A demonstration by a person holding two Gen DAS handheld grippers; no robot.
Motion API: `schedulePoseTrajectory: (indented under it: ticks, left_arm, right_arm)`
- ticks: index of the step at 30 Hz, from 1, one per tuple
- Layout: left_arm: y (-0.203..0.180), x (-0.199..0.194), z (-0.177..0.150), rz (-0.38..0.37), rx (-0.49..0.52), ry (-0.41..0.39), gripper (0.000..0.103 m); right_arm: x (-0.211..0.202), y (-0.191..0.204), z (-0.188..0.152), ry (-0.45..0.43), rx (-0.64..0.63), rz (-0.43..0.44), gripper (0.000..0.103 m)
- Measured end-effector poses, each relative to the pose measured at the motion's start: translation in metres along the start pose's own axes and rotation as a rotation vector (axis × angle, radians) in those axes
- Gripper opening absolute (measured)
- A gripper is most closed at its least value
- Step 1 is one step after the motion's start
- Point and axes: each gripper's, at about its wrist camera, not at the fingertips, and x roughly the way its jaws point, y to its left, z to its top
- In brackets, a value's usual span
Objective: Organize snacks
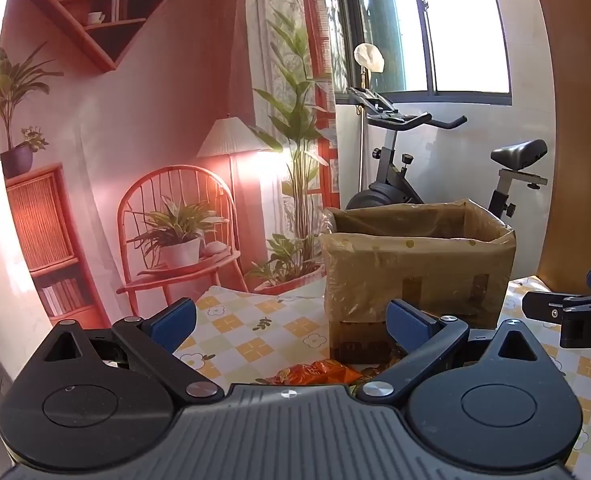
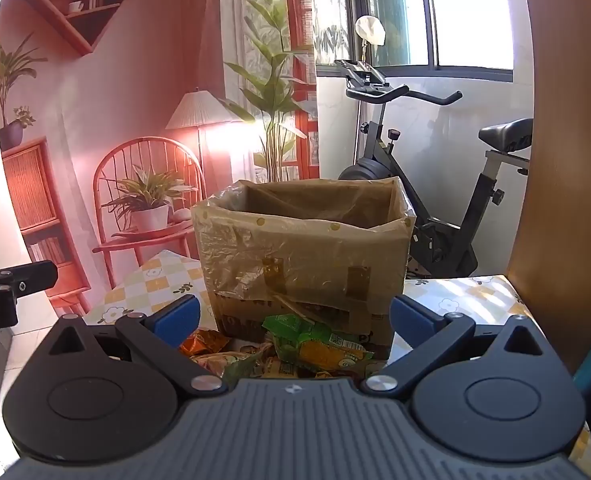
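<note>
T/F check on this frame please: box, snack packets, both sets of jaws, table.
1. The cardboard box is lined with a plastic bag. True.
2. Snack packets lie inside the box. False: they lie on the table in front of it.
3. The right gripper has its jaws wide open, holding nothing. True.
4. The left gripper is clamped on an orange packet. False: its jaws are open, the packet lies on the tablecloth.
5. The tablecloth is plain white. False: checked, with flowers.
</note>
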Motion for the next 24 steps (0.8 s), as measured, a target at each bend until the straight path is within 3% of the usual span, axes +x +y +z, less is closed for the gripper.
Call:
schedulePoseTrajectory:
  ticks: [24]
  left_arm:
    - [0.004, -0.005, 0.007, 0.02, 0.014, -0.026, 0.102]
  right_arm:
    - [-0.002, 0.0, 0.002, -0.013, -0.005, -0.005, 0.103]
